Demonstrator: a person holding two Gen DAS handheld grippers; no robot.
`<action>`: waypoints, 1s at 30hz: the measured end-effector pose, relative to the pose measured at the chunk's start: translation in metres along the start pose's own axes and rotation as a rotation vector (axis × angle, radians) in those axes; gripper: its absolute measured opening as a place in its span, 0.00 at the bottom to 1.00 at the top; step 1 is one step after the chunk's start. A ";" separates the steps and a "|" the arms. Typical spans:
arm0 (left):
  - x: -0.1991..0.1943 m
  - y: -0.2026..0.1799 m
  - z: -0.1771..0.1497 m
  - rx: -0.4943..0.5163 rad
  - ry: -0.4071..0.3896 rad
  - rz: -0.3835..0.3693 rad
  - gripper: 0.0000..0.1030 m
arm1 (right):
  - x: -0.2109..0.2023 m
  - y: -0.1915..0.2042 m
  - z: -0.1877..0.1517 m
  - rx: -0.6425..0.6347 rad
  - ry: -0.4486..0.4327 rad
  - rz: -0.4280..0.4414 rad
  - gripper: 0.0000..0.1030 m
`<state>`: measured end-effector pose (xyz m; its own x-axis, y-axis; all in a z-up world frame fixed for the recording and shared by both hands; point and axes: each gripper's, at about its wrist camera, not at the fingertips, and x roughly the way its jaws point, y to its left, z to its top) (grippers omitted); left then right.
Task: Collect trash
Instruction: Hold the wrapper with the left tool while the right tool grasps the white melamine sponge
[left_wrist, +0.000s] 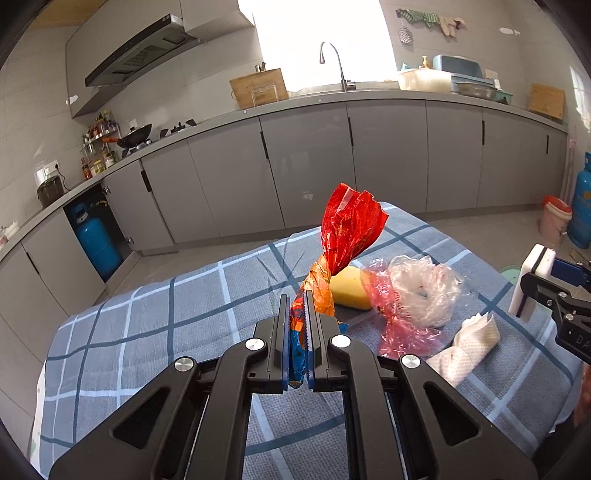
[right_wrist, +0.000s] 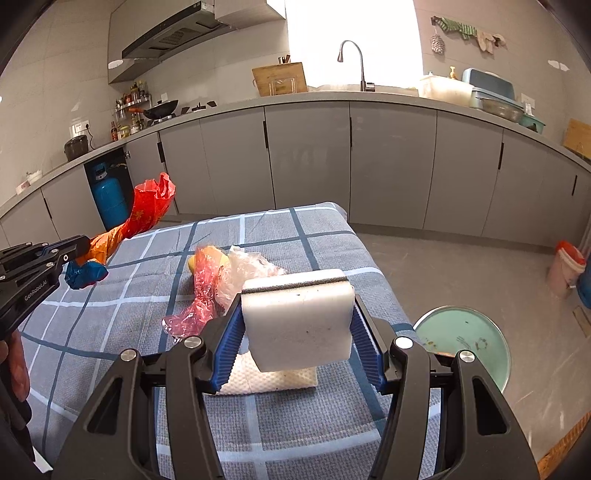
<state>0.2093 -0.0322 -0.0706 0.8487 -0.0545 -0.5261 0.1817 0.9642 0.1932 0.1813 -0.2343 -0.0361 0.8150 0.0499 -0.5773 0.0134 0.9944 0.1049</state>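
1. We work over the plaid-covered table (right_wrist: 280, 229) filling the lower centre of both views, with the trash gathered on it within reach of both tools.
2. Lower right in the right wrist view, a green round bin (right_wrist: 465, 343) stands on the floor beside the table, likely where our haul goes.
3. Our right gripper (right_wrist: 297, 325) stands about half open, its blue pads clamping a white sponge block (right_wrist: 299, 314) by its sides, lifted above a paper towel (right_wrist: 273, 380).
4. Our left gripper (left_wrist: 297, 332) is nearly closed, pinching a twisted red and orange wrapper (left_wrist: 347, 229) at its waist, so the top flares upward.
5. Mid-table, a crumpled clear plastic bag (left_wrist: 424, 291) and a yellow sponge (left_wrist: 349, 288) lie touching, not yet collected.
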 end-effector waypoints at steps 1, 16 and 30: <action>-0.001 -0.001 0.001 0.003 -0.002 -0.001 0.08 | -0.001 -0.002 0.000 0.002 -0.001 0.000 0.55; -0.014 -0.020 0.007 0.040 -0.024 -0.025 0.07 | -0.014 -0.021 -0.005 0.042 -0.015 -0.017 0.55; -0.025 -0.035 0.011 0.061 -0.050 -0.064 0.07 | -0.016 -0.033 -0.009 0.061 -0.013 -0.038 0.55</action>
<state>0.1875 -0.0673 -0.0549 0.8575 -0.1302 -0.4977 0.2653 0.9408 0.2109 0.1622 -0.2676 -0.0376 0.8208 0.0108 -0.5712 0.0791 0.9880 0.1325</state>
